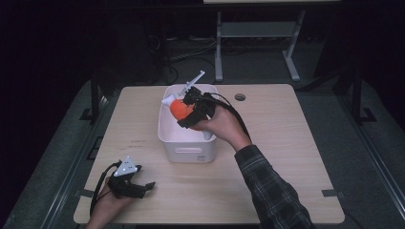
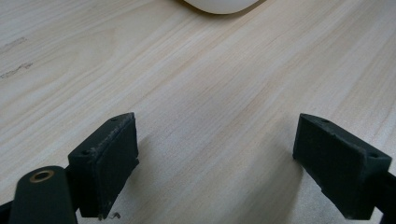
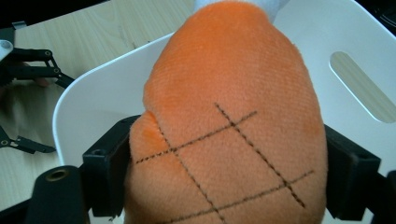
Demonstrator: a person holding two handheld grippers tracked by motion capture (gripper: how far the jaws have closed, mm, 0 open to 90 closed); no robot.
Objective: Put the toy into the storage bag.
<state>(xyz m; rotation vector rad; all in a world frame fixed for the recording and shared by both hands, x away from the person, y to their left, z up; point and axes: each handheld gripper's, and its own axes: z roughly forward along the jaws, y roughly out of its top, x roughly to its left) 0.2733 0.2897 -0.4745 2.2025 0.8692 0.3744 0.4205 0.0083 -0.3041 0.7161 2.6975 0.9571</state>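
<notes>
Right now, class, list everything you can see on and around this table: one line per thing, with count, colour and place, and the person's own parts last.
table: one, light wood, centre of the high view
bin: one, white, on the table's middle, handle slot in its side
plush toy: one, orange with dark stitched grid and a white end, held over the bin
desk frame: one, grey, on the floor behind the table
left gripper: one, black, low over the table's near left corner, jaws open
right gripper: one, black, over the bin, shut on the plush toy
sleeve: one, dark plaid, right forearm
</notes>
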